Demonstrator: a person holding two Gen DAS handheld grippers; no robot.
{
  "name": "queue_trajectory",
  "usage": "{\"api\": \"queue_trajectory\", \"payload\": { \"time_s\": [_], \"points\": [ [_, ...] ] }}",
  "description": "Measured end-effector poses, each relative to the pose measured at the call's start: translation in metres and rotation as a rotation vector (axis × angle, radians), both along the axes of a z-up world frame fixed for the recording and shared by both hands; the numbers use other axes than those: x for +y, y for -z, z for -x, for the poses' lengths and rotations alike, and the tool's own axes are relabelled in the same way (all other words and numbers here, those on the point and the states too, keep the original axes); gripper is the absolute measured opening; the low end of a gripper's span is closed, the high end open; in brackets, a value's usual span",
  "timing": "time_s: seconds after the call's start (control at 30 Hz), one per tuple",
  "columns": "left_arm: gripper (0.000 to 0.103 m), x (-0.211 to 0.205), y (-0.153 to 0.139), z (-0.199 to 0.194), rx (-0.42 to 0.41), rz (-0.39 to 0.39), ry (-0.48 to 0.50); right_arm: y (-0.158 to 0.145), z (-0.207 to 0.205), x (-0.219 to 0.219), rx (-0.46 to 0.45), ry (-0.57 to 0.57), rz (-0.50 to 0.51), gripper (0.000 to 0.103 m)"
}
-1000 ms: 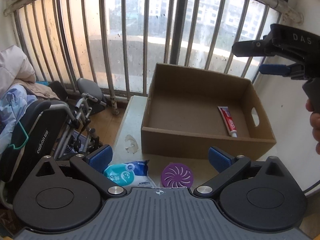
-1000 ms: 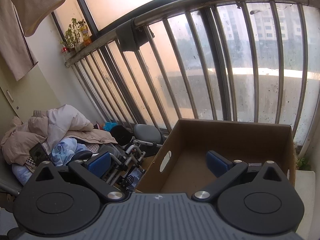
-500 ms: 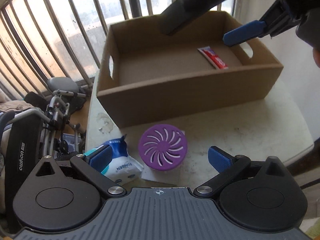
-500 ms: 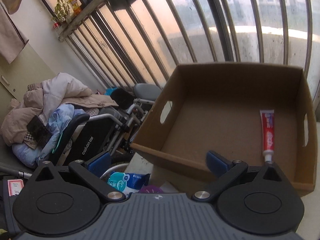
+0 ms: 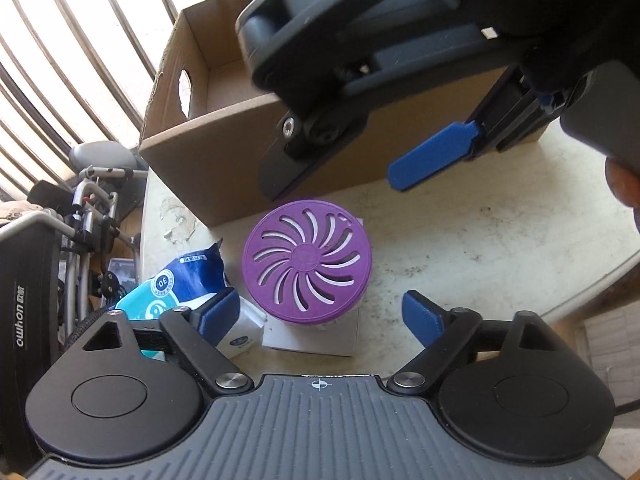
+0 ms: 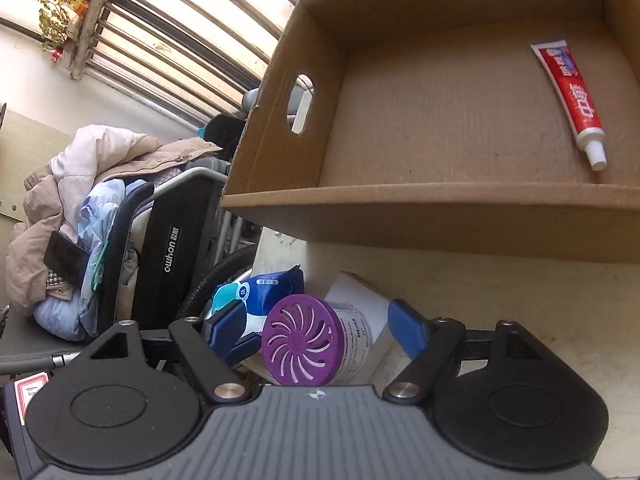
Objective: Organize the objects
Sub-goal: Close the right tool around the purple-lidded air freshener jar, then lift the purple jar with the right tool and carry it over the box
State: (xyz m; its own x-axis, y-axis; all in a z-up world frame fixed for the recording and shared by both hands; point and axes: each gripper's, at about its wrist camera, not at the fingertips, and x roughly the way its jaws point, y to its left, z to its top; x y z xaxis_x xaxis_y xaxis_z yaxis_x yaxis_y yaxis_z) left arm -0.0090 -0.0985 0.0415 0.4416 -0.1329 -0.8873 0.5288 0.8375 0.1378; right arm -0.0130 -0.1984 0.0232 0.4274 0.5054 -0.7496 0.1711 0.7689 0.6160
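A purple-lidded round container (image 5: 307,264) stands on a white box (image 5: 312,334) on the table in front of the cardboard box (image 5: 224,148). A blue tissue pack (image 5: 180,284) lies to its left. My left gripper (image 5: 320,316) is open, its fingers on either side of the container. My right gripper (image 5: 360,168) hovers above the container, open and empty. In the right wrist view the container (image 6: 304,340) sits between my right gripper's (image 6: 320,328) open fingers. A red toothpaste tube (image 6: 570,100) lies inside the cardboard box (image 6: 440,216).
The pale table top (image 5: 480,232) has a rounded edge at the right. A folded wheelchair (image 6: 168,248) and a pile of clothes (image 6: 72,200) stand to the left. Balcony railings (image 5: 60,60) run behind the box.
Both grippers have dropped down towards the purple container. The right gripper has swung over the box's front wall and now hangs above the container in the left view.
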Motion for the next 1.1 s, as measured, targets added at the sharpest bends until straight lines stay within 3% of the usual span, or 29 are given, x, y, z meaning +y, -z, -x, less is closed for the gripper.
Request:
{"api": "queue_trajectory", "payload": {
  "time_s": [0.07, 0.2, 0.27, 0.5, 0.57, 1.1],
  "points": [
    [0.08, 0.002, 0.004, -0.003, 0.01, -0.002, -0.008, 0.004, -0.003, 0.003, 0.014, -0.003, -0.002, 0.074],
    [0.075, 0.006, 0.006, -0.007, 0.026, 0.016, -0.019, 0.012, -0.008, 0.007, 0.032, 0.002, -0.012, 0.073],
    [0.071, 0.008, 0.008, -0.009, 0.035, 0.021, -0.019, 0.017, -0.011, 0.008, 0.05, 0.01, -0.026, 0.063],
    [0.061, 0.01, 0.012, -0.015, 0.049, 0.052, -0.047, 0.026, -0.014, 0.008, 0.088, 0.025, -0.046, 0.058],
    [0.061, 0.009, 0.012, -0.014, 0.047, 0.053, -0.052, 0.028, -0.015, 0.008, 0.1, 0.027, -0.044, 0.048],
    [0.063, 0.005, 0.016, -0.017, 0.066, 0.051, -0.056, 0.029, -0.017, 0.002, 0.112, 0.003, -0.055, 0.048]
  ]
}}
